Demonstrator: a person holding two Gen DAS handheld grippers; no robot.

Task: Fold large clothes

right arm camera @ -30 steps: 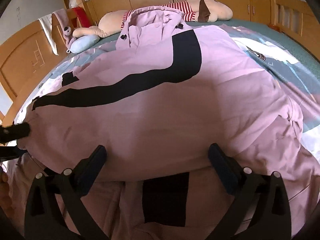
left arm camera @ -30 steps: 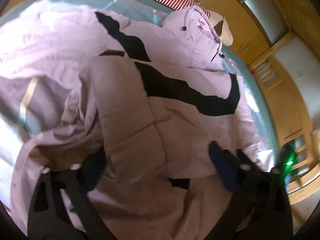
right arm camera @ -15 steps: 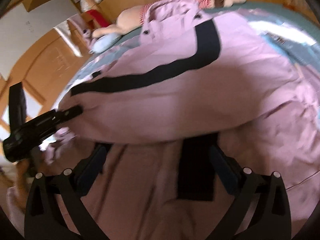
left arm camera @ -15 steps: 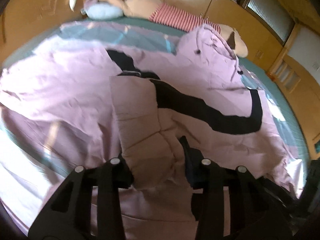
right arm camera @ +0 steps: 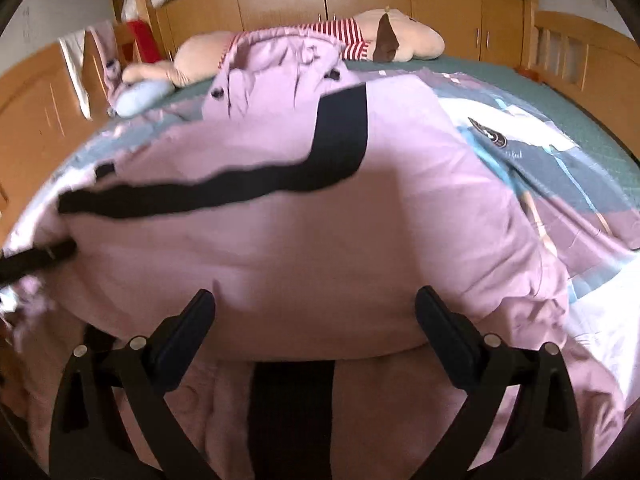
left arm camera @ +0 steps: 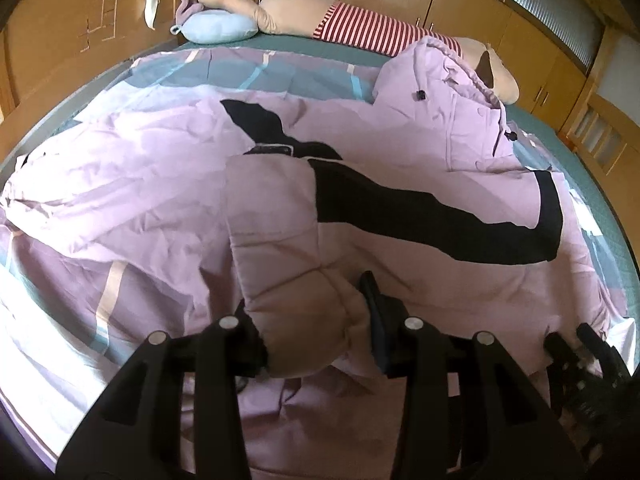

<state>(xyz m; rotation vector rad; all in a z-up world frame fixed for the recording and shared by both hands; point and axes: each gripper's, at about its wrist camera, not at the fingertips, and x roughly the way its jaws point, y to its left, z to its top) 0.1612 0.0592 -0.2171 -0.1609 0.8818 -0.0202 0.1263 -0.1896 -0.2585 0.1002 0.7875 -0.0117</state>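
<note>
A big pink padded jacket (left arm camera: 400, 264) with a black stripe lies spread on the bed, hood (left arm camera: 440, 76) toward the far side. One sleeve (left arm camera: 276, 216) is folded over its body. My left gripper (left arm camera: 308, 312) is shut on the thick near end of that sleeve, pads pressing both sides. In the right wrist view the jacket (right arm camera: 320, 240) bulges up at its near hem. My right gripper (right arm camera: 316, 312) stands open and wide, the puffed hem lying between its fingers without being pinched. The left gripper (right arm camera: 40, 256) shows at the jacket's left edge.
A patterned sheet (left arm camera: 60, 320) covers the green bed. A large plush toy in a red-striped shirt (left arm camera: 360, 28) and a pale blue cushion (left arm camera: 216, 28) lie along the far side. Wooden cabinets (right arm camera: 400, 12) and a bed rail (right arm camera: 580, 60) ring the bed.
The left jaws, wide open a second ago, have closed on the folded sleeve's end, and that view has tipped up to show more of the bed. The right jaws stay open.
</note>
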